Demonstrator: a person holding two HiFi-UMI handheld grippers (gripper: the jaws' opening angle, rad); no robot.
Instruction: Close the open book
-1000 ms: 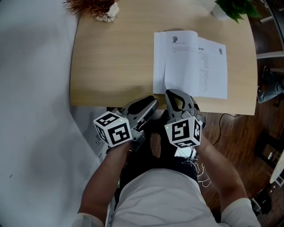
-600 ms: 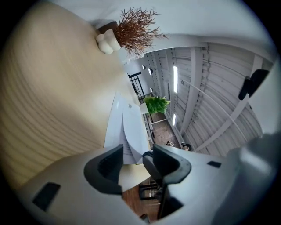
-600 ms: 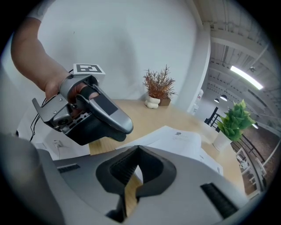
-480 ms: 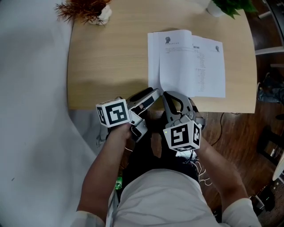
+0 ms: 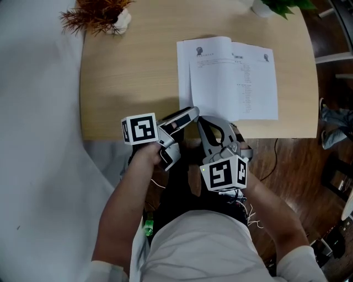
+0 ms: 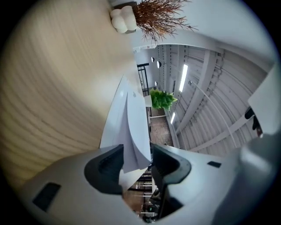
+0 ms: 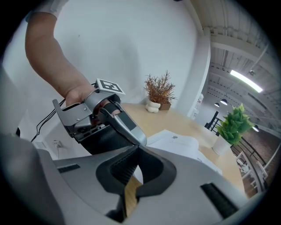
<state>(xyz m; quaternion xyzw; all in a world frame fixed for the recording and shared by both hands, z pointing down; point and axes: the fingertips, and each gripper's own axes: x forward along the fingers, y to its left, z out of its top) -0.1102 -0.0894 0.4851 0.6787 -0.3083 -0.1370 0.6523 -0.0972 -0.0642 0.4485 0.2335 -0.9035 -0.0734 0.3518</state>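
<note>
An open book (image 5: 229, 80) of white printed pages lies on the wooden table (image 5: 132, 71), right of the middle and close to the near edge. My left gripper (image 5: 186, 117) lies rolled on its side at the book's near left corner. In the left gripper view its jaws stand open (image 6: 138, 159), having just been opening, and a raised corner of the book's pages (image 6: 131, 140) hangs between them untouched by the pads. My right gripper (image 5: 212, 128) is shut and empty just off the table edge, below the book, its closed tips (image 7: 137, 151) pointing past the left gripper (image 7: 125, 125).
A dried brown plant in a white pot (image 5: 96, 16) stands at the far left corner of the table. A green plant (image 5: 276, 6) stands at the far right. The table's near edge runs just in front of both grippers, with dark floor and cables to the right.
The left gripper has moved forward to the book's near left corner and rolled over, and its jaws have opened. The right gripper has stayed in place, shut.
</note>
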